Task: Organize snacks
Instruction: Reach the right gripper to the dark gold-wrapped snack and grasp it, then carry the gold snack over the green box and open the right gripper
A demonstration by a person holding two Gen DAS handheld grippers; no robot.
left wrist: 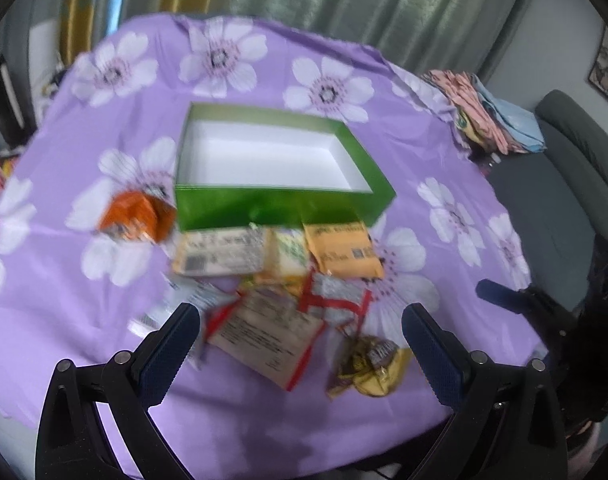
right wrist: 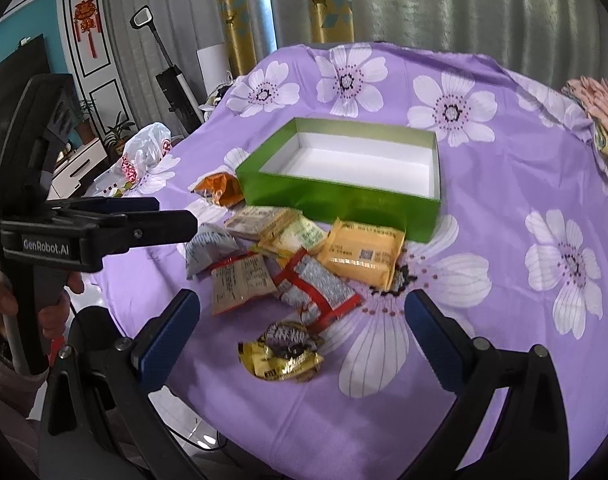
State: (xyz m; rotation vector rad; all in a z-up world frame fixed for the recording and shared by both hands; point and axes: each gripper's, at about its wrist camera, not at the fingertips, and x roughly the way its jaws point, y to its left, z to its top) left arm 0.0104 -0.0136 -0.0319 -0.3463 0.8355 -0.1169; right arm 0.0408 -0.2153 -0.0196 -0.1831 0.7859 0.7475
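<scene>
Both the left gripper [left wrist: 302, 330] and the right gripper [right wrist: 302, 316] gape fully wide, holding nothing. Foil snack packets [right wrist: 304, 256] lie heaped just near of the empty green cardboard box [right wrist: 343, 196] on the purple flowered tablecloth [right wrist: 523, 184].

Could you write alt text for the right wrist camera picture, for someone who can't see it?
An empty green box sits on a table under a purple flowered cloth, with a loose pile of snack packets lying just in front of it. The right gripper frames the view, fingers wide apart and holding nothing; the left gripper reaches in from the left.
</scene>
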